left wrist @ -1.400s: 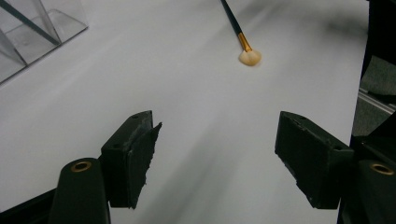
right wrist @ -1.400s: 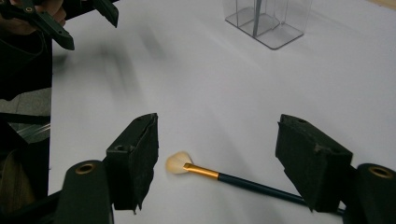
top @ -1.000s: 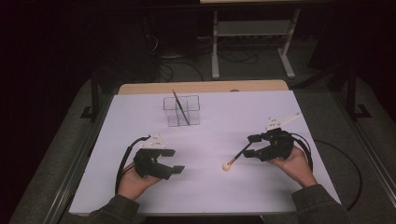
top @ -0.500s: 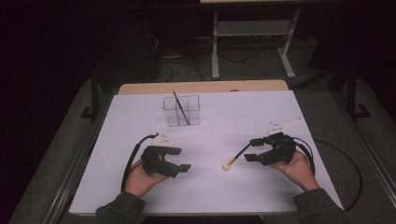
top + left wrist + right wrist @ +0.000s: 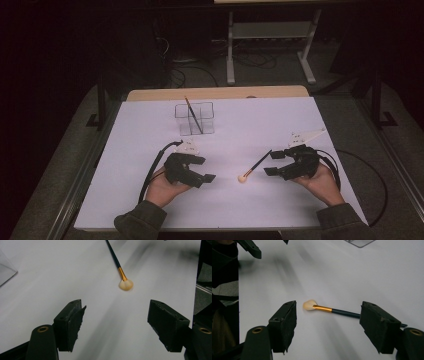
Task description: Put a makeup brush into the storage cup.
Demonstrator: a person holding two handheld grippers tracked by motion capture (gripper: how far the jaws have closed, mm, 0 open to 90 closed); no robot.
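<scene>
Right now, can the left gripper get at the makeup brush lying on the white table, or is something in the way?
Probably yes. The left gripper has its jaws open and aimed at the makeup brush, with bare white table between them. The right gripper sits near the handle end, so go for the bristle end.

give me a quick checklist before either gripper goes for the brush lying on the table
1. Loose brush lies flat on the white table, free of other things: ok.
2. Right gripper jaws open, nothing pinched: ok.
3. Brush lines up between the right gripper's jaws in the right gripper view; whether a pad touches the handle: cannot tell.
4. Left gripper jaws open and empty, brush head ahead of them: ok.
5. Clear holder stands upright at the far side, one brush leaning inside it: ok.
6. Free compartment in the holder for a second brush: cannot tell.
</scene>
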